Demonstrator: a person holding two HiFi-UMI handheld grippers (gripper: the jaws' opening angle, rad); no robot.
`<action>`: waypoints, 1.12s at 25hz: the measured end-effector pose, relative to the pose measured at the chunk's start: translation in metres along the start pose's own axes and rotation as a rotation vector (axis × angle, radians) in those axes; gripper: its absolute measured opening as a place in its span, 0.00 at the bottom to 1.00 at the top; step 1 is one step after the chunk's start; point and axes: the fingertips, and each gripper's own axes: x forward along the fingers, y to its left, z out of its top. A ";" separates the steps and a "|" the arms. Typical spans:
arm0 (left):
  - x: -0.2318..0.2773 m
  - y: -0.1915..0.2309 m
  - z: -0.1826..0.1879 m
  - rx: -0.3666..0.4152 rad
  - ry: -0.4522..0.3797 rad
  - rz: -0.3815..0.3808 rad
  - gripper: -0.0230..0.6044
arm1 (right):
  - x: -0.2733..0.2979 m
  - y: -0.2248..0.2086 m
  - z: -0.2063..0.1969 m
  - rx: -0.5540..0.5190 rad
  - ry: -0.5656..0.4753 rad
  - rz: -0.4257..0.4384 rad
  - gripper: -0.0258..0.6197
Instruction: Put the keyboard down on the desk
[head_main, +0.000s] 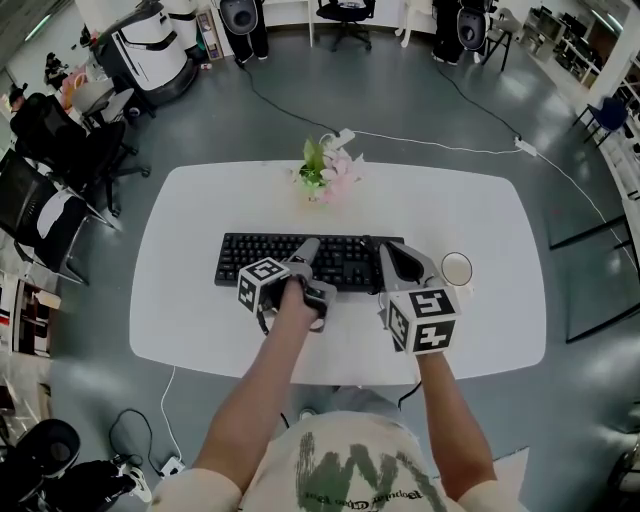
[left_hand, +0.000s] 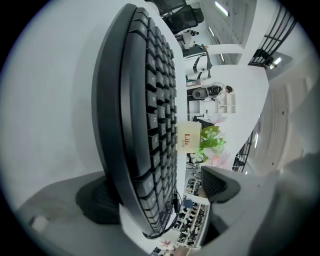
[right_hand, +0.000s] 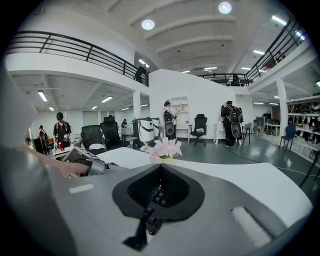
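Observation:
A black keyboard (head_main: 300, 258) lies flat across the middle of the white desk (head_main: 180, 300). My left gripper (head_main: 312, 272) sits at its front edge near the middle. In the left gripper view the keyboard (left_hand: 140, 125) runs between the jaws of my left gripper (left_hand: 160, 192), which stands open. One finger (left_hand: 220, 182) is clear of the keys; the other pad (left_hand: 100, 200) lies under the keyboard's base. My right gripper (head_main: 392, 262) is at the keyboard's right end. In the right gripper view that gripper (right_hand: 159, 187) is shut on the keyboard (right_hand: 156, 195), with keys showing between the dark pads.
A small pot of pink flowers (head_main: 325, 170) stands at the desk's far edge, behind the keyboard. A white cup (head_main: 457, 269) sits just right of my right gripper. Office chairs (head_main: 50, 210) stand left of the desk, and a cable (head_main: 450, 145) crosses the floor beyond it.

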 end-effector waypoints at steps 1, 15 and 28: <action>-0.001 0.000 -0.001 0.000 0.005 0.005 0.82 | -0.001 0.000 0.000 0.001 0.000 -0.001 0.04; -0.019 0.011 -0.009 -0.003 0.029 0.014 0.83 | -0.015 0.012 -0.004 0.034 0.001 0.005 0.04; -0.043 -0.004 -0.011 0.153 0.021 -0.028 0.83 | -0.033 0.015 0.000 0.033 -0.018 -0.008 0.04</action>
